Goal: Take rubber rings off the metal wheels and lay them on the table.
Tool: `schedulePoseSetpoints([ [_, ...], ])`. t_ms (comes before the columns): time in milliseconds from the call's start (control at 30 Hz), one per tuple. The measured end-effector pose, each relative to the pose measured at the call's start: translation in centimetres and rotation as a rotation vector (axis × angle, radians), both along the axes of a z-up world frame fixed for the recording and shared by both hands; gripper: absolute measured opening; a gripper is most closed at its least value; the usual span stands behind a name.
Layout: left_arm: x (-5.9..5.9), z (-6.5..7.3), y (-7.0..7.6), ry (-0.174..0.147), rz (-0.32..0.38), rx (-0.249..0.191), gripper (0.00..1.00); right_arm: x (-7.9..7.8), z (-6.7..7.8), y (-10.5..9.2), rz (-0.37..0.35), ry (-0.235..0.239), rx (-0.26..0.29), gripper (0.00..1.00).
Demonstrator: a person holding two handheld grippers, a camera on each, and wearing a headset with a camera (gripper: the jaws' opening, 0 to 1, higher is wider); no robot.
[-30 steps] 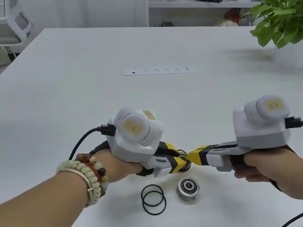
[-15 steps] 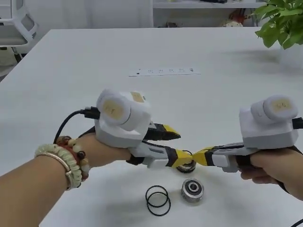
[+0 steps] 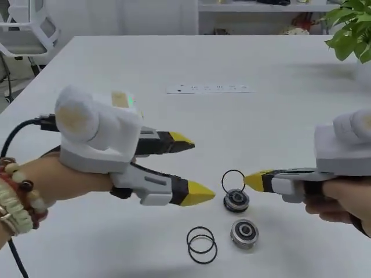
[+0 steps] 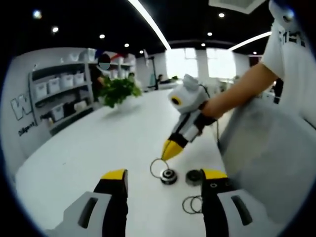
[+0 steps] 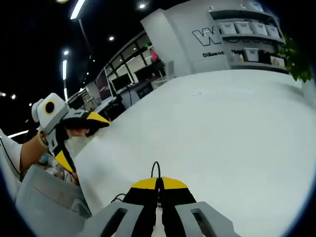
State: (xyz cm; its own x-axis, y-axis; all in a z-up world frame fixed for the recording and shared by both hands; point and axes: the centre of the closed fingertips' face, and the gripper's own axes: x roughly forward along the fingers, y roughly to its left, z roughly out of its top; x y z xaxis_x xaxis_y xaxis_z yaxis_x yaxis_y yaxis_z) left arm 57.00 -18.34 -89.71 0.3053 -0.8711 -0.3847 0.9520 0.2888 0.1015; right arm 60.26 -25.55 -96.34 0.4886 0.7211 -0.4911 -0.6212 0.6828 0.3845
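Just above metal wheel (image 3: 236,200), right claw (image 3: 250,180) pinching rubber ring (image 3: 233,170); left claw (image 3: 200,168) spread wide.

Looks like an open-plan office or tech lab: long white table (image 3: 174,63), wall shelves (image 4: 59,91) of white storage bins, large lettering (image 5: 210,35) on the wall, desks with monitors (image 5: 148,73), swivel chair (image 3: 32,28), potted plant (image 4: 116,91), strip lights (image 4: 148,22) overhead.

A large white "W" stands on the grey wall (image 5: 200,35) beside the shelves (image 5: 244,42); smaller lettering beneath starts "Dil", the rest blurred. Marks on the strip (image 3: 210,88) toward the table's (image 3: 116,69) far edge are unreadable.
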Motion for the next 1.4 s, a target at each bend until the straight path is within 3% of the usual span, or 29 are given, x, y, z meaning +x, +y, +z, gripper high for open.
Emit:
schedulePoseSetpoints([
  [233,-1.5,2.5,2.8,-0.04,0.05,-0.042,0.67,-0.4,1.8,1.0,0.016,-0.014,0.06,0.0],
  [500,-2.8,2.2,5.7,-0.048,0.117,-0.05,0.71,-1.5,2.7,2.4,0.063,-0.005,0.105,0.0],
  [800,-4.5,-0.7,8.4,-0.002,0.208,-0.039,0.77,-4.1,2.2,4.7,0.183,0.059,0.123,0.0],
  [1133,-6.2,-3.9,9.4,0.078,0.261,-0.019,0.83,-6.6,0.1,6.0,0.281,0.131,0.077,0.0],
  [1400,-6.8,-5.2,10.0,0.112,0.3,-0.003,0.82,-8.4,-1.5,6.5,0.34,0.203,0.051,0.0],
])
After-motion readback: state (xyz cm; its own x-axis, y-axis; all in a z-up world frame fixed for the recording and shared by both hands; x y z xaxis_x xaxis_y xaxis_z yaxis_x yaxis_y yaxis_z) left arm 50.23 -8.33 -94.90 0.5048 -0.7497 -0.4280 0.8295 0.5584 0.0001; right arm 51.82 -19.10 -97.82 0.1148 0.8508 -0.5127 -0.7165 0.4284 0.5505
